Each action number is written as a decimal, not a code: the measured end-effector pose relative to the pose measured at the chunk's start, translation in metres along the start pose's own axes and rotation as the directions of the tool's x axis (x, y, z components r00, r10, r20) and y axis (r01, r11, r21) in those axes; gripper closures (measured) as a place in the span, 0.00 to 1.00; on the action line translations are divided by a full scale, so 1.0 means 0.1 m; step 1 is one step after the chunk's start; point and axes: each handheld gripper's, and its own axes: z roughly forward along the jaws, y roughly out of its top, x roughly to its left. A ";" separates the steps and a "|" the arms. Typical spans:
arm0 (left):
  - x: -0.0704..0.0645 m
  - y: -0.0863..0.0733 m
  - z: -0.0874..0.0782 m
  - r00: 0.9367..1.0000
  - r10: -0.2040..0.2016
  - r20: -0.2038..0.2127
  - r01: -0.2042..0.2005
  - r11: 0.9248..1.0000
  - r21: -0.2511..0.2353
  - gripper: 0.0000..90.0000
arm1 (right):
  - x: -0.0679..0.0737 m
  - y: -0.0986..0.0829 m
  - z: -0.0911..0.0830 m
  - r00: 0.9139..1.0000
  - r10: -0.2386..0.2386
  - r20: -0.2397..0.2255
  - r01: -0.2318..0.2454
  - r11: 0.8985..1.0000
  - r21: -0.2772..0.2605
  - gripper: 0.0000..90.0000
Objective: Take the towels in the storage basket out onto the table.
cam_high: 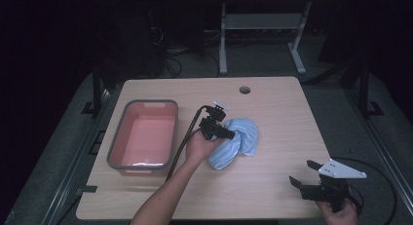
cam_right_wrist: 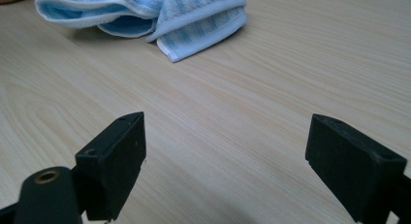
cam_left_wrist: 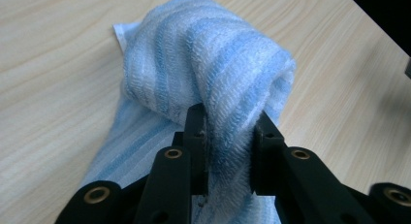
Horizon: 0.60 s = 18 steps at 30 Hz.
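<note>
Centrally on the wooden table [cam_high: 272, 113], in the high view, lies a blue-and-white striped towel [cam_high: 238, 140], bunched into a loose roll. The left gripper [cam_high: 229, 134] bites into it from the 9 o'clock side, its 2 black jaws clamped on a raised fold of the cloth. In the left gripper view the same towel [cam_left_wrist: 203, 69] bulges up between the jaws, pinched tight, with the striped pile swelling above them toward 12 o'clock and a flat tail of cloth trailing down toward 7 o'clock along the table. The person's left hand [cam_high: 199, 147] wraps the gripper body, the forearm coming in from 6 o'clock, and a black cable [cam_high: 187, 132] loops back from the gripper toward the hand.

At 9 o'clock from the towel, just beside the left hand, sits a pink basin [cam_high: 145, 136] with a grey rim, apart from the cloth.

Well apart from the towel, near the table's 5 o'clock corner, the right gripper [cam_high: 301, 173] rests low with its jaws spread wide and nothing between them; a grey three-cornered plate tops it, and the right hand [cam_high: 341, 213] holds it from below. In the right gripper view the 2 jaws stand far apart over bare wood, and the towel [cam_right_wrist: 169, 15] lies ahead toward 11 o'clock, untouched by them.
</note>
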 end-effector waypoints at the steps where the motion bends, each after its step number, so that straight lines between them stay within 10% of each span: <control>1: -0.01 -0.01 0.02 1.000 -0.007 0.000 0.007 1.000 -0.005 0.79 | 0.00 0.00 0.00 1.000 0.002 0.000 -0.002 1.000 0.002 0.16; 18: 0.02 -0.11 -0.18 0.999 -0.023 0.025 0.024 0.998 -0.054 0.53 | 0.02 0.01 0.01 1.000 -0.014 0.000 0.014 1.000 0.007 0.16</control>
